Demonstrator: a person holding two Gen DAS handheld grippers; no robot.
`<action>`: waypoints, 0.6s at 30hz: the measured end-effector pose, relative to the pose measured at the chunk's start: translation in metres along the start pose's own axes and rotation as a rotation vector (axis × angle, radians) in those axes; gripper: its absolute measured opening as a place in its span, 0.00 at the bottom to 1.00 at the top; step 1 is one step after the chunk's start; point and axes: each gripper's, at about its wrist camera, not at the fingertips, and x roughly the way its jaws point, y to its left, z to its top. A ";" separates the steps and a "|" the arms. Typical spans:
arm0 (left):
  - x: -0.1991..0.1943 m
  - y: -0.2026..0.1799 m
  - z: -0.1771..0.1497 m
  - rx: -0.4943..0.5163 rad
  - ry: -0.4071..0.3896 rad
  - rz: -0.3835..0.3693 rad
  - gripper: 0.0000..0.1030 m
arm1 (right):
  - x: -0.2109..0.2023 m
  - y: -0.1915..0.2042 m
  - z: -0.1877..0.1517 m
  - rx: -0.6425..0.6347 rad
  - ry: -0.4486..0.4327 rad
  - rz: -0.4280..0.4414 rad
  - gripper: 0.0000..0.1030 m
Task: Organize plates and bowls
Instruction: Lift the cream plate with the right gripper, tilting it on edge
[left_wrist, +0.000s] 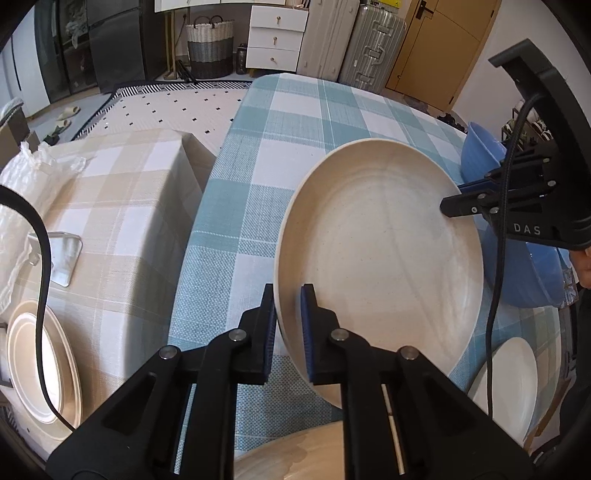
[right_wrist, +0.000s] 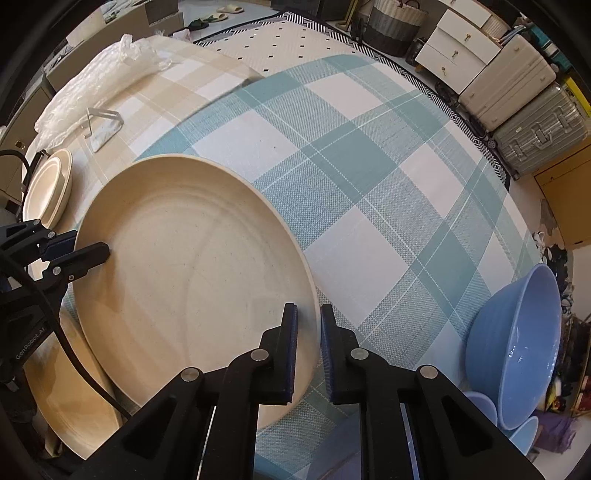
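Observation:
A large cream plate (left_wrist: 380, 258) is held between both grippers above the blue-checked tablecloth (left_wrist: 258, 177). My left gripper (left_wrist: 290, 325) is shut on the plate's near rim, one finger inside the plate and one under it. My right gripper (left_wrist: 456, 197) is shut on the opposite rim. In the right wrist view the same cream plate (right_wrist: 192, 280) fills the left half, with my right gripper (right_wrist: 308, 343) clamped on its edge and my left gripper (right_wrist: 83, 245) biting the far-left rim. A second cream plate (right_wrist: 70, 387) lies partly hidden beneath it.
A big blue bowl (right_wrist: 517, 343) and smaller blue bowls (right_wrist: 480, 406) stand at the table's right. A white plate (left_wrist: 506, 387) lies near them. Stacked cream plates (right_wrist: 48, 184), a metal stand (right_wrist: 103, 125) and crumpled plastic wrap (right_wrist: 92, 85) sit on the beige-checked table to the left.

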 end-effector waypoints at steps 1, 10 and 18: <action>-0.002 0.000 0.001 -0.001 -0.004 0.001 0.09 | -0.003 0.000 0.000 0.006 -0.008 0.000 0.12; -0.023 -0.003 0.004 -0.001 -0.041 0.018 0.08 | -0.027 -0.006 -0.004 0.048 -0.074 0.036 0.12; -0.052 -0.008 0.005 0.010 -0.089 0.053 0.08 | -0.049 -0.001 -0.009 0.057 -0.125 0.049 0.12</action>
